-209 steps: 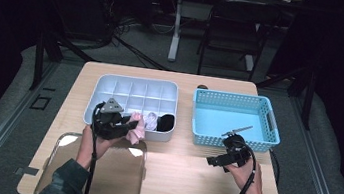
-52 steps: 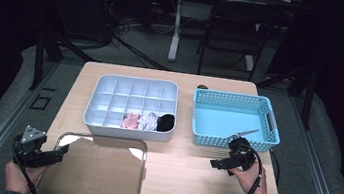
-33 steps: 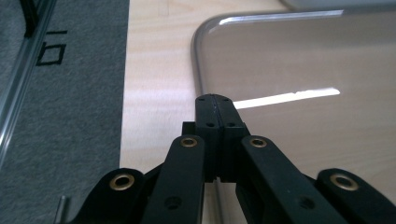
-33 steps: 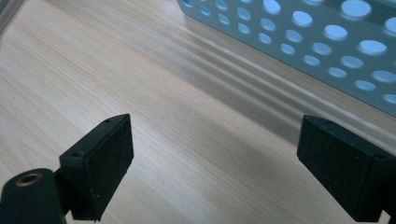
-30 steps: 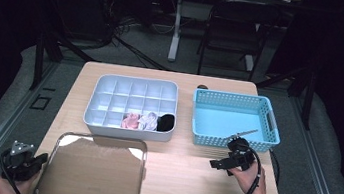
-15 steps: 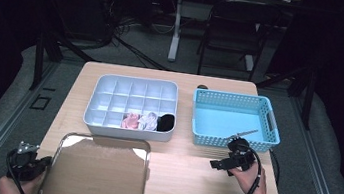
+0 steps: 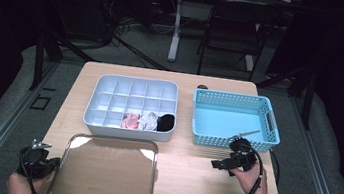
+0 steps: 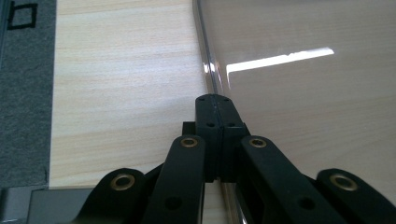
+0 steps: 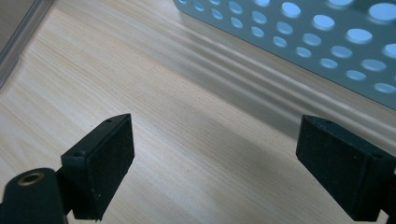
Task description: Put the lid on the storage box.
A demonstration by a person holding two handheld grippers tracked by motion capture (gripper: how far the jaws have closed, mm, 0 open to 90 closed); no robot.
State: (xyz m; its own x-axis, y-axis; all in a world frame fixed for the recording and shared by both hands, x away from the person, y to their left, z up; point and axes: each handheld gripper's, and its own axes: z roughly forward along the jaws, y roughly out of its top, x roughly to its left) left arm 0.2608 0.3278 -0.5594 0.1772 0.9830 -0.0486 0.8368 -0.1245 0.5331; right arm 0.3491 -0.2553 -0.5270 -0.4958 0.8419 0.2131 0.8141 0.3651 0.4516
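A: Surface, room?
B: Pale wood table (image 7: pixel 189 177), grey carpet around it, dark room, a chair behind.

A: Anything hard to read?
B: Clear lid (image 7: pixel 104 171) cut off by the frame's bottom edge; items in the grey divided tray (image 7: pixel 101 118) beyond the lid are too small to name.

A: Grippers?
B: Left gripper (image 8: pixel 216 103) pressed together, pinching the lid's left rim. Right gripper (image 9: pixel 215 154) spread, empty, right of the lid, near the blue basket (image 7: pixel 267 140).

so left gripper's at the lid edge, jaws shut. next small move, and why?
Probably open the jaws a little and ease them over the rim. The left gripper is shut with its tips at the left edge of the clear lid, gripping nothing, and the divided box is still uncovered.
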